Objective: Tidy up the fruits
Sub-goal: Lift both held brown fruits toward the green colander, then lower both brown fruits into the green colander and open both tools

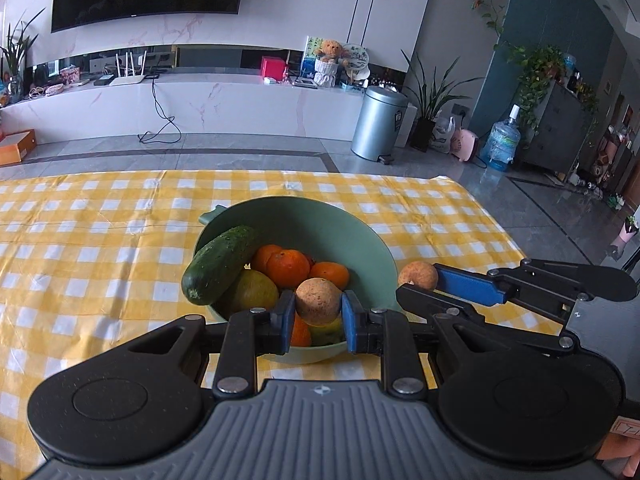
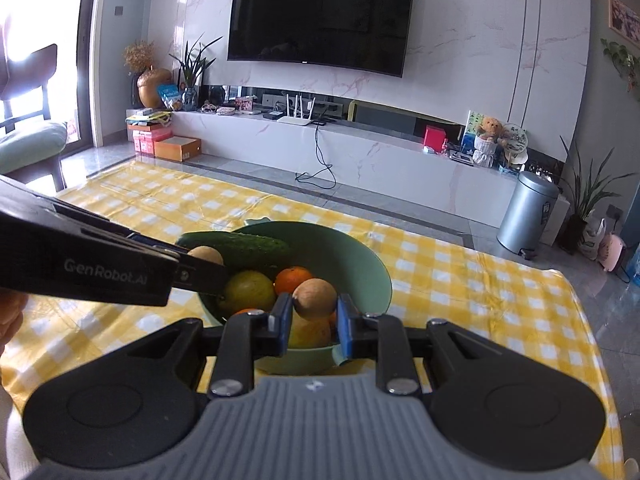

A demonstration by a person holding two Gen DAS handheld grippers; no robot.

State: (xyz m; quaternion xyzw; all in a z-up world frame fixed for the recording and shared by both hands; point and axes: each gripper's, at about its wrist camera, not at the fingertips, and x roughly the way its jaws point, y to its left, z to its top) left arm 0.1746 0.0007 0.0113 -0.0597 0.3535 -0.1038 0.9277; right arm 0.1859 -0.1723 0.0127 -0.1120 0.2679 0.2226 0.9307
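Fruits — two round, tan, speckled ones — sit clamped, one in each tongs, left (image 1: 318, 308) and right (image 2: 314, 307).

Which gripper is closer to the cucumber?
Left. The left gripper, holding a brown fruit, is just beside the cucumber, over the bowl. The right gripper, holding another brown fruit, is by the bowl's far side.

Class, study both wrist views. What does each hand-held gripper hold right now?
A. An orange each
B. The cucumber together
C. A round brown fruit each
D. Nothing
C: the left hand-held gripper clamps a round brown fruit, and the right hand-held gripper clamps another.
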